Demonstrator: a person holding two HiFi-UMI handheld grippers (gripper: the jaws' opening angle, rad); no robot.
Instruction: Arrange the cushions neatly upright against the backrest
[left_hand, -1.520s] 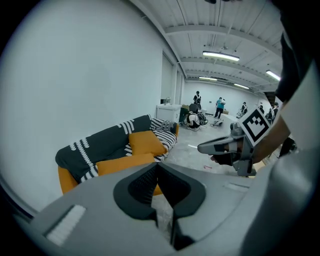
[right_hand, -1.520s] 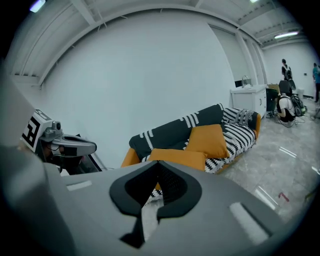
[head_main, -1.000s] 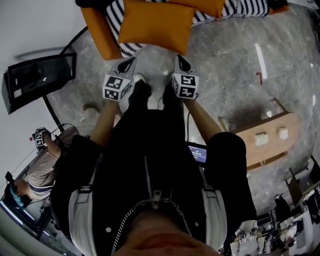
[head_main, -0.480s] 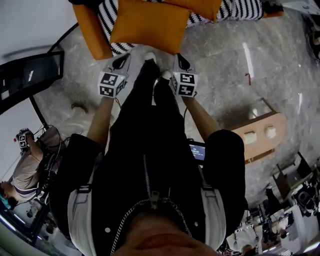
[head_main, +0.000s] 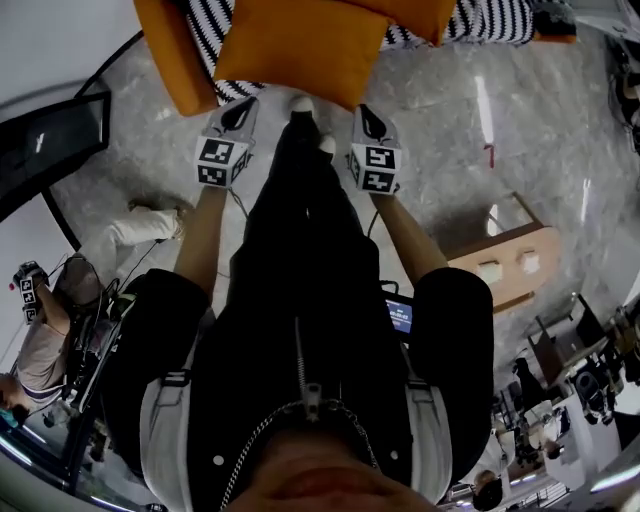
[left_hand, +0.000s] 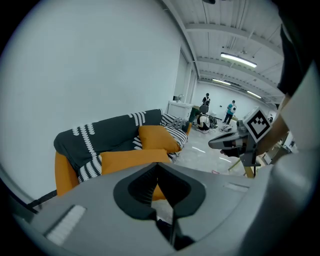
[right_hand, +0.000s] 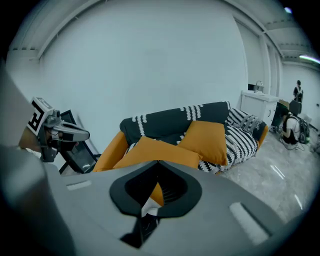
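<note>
Both grippers are held out over the grey floor (head_main: 450, 120), just short of the sofa (head_main: 168, 55), and neither touches a cushion. The left gripper (head_main: 241, 110) has its fingers pressed together with nothing between them. The right gripper (head_main: 367, 118) is the same, and each gripper's own view shows this plainly.

In the head view the near cushion (head_main: 300, 50) lies flat on the front of the seat. It juts over the edge just ahead of the two grippers. The second cushion (head_main: 412, 12) is cut off by the top of that picture, and the backrest is out of it altogether.

The right gripper view shows the second cushion whole, tilted on a striped throw (right_hand: 240, 137) further along the seat. Behind it is the backrest (right_hand: 170, 120), draped in dark cloth. Whether the cushion touches the backrest cannot be told.

Only the head view shows a wooden stand (head_main: 510, 262) on the floor off to the right.
</note>
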